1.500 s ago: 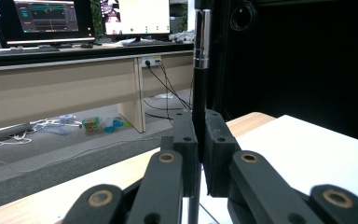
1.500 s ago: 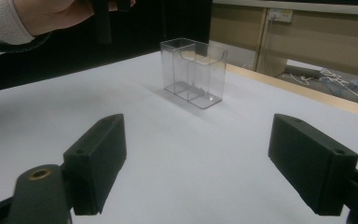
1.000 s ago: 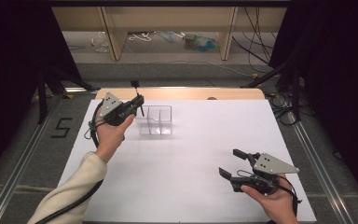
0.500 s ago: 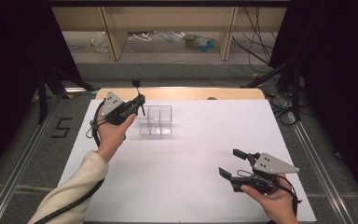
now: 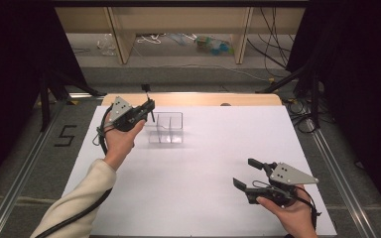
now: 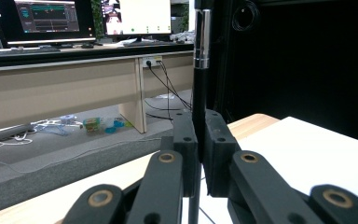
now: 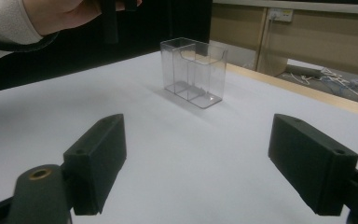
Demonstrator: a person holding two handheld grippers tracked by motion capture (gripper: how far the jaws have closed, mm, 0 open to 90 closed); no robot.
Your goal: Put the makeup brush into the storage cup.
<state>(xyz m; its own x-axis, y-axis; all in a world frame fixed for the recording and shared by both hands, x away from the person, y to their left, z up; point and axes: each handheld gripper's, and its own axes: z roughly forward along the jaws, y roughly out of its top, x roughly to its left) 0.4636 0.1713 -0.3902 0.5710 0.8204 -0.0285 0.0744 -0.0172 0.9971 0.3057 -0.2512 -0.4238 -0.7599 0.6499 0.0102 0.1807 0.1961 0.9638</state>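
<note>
My left gripper point(image 5: 150, 105) is raised above the table's far left, shut on a thin black pen point(image 6: 200, 70) that stands upright between its pads, with a silver band near its top. That pen point(image 5: 147, 101) hangs just left of a clear plastic box with dividers point(image 5: 165, 128). My right gripper point(image 5: 248, 174) rests low at the near right, jaws wide open with nothing between them. In the right gripper view the clear box point(image 7: 195, 71) stands ahead on the white sheet, and the other hand point(image 7: 63, 14) shows at the top left.
A white sheet point(image 5: 203, 163) covers the table, with a wooden edge point(image 5: 193, 99) along the far side. Beyond it are wooden shelf legs and loose cables on the floor point(image 5: 178, 42). Dark curtains flank both sides. A "5" mark point(image 5: 65, 135) lies on the floor at left.
</note>
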